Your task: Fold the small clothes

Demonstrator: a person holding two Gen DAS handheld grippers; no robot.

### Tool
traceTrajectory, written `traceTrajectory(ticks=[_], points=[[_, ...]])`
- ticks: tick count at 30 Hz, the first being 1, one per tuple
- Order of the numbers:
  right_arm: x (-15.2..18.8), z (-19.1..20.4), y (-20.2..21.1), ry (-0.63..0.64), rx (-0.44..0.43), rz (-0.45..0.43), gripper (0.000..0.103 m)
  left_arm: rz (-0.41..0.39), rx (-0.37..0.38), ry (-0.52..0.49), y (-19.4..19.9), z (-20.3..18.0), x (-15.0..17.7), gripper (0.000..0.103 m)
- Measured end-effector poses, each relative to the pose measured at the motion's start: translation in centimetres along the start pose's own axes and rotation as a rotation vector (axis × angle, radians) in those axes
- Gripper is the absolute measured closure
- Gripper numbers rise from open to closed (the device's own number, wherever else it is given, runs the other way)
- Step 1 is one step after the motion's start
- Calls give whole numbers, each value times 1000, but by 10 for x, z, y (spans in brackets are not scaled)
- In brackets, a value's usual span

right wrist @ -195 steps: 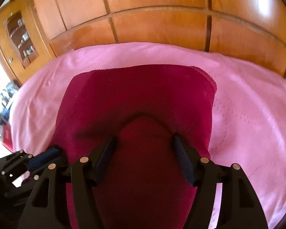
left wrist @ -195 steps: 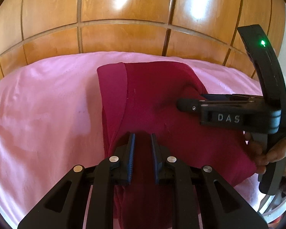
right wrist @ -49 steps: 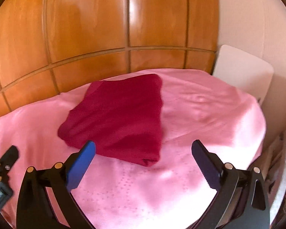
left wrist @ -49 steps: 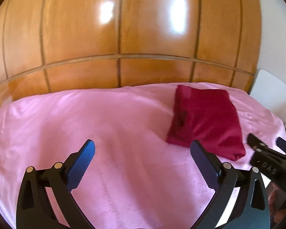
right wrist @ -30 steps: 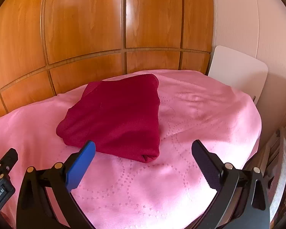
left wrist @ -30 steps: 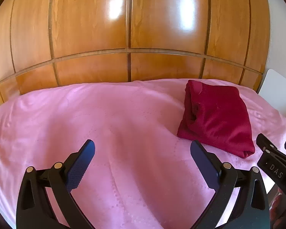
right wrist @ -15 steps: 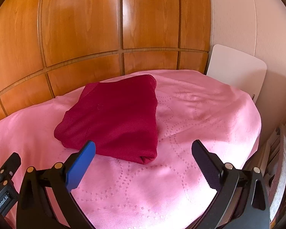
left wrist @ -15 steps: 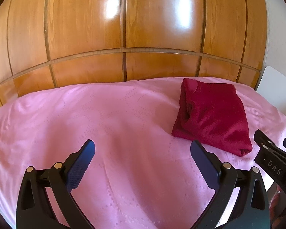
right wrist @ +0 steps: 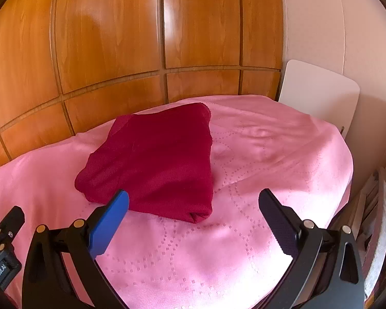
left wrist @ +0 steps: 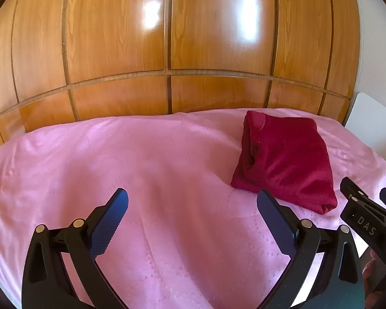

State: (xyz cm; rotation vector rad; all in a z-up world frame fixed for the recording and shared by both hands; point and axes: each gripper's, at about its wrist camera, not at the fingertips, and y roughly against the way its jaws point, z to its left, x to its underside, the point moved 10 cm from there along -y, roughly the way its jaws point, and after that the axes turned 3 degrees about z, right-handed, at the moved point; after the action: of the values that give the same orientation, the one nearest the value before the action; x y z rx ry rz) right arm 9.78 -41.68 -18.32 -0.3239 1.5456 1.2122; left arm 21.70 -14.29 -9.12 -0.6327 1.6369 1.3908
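Note:
A dark red garment [left wrist: 285, 159] lies folded into a compact rectangle on the pink cloth [left wrist: 115, 159], at the right in the left wrist view and centre-left in the right wrist view [right wrist: 157, 159]. My left gripper [left wrist: 191, 206] is open and empty, held above the pink cloth, left of and nearer than the garment. My right gripper [right wrist: 193, 206] is open and empty, just in front of the garment's near edge, apart from it. The right gripper's body shows at the right edge of the left wrist view [left wrist: 365, 221].
A glossy wooden panelled wall [left wrist: 167, 38] rises behind the pink-covered surface. A white chair back [right wrist: 319, 95] stands at the far right corner against a pale wall. The pink surface's right edge [right wrist: 347, 175] drops off near stacked items on the floor.
Both grippers let go of the garment and pulled back and up with jaws wide open. The folded garment has stayed put over the last second, with only small camera shifts.

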Motion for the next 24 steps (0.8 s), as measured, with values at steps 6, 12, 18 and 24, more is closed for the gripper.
traceTrajectory(ticks=[6,12,18,24], points=[[-1,2,3,2,-4,-3,2,-8,-3,1,4,0,-1,4],[0,1,5,-2,-4,-2,2,-26,-6,-6,11,-1,-4,4],[0,2,5,-7,-7,-1,2,-32,-6,-9,15,-4,-6,4],[0,3,4,-9,-13,8,2,-33,-8,-12,15,-5,-6,4]])
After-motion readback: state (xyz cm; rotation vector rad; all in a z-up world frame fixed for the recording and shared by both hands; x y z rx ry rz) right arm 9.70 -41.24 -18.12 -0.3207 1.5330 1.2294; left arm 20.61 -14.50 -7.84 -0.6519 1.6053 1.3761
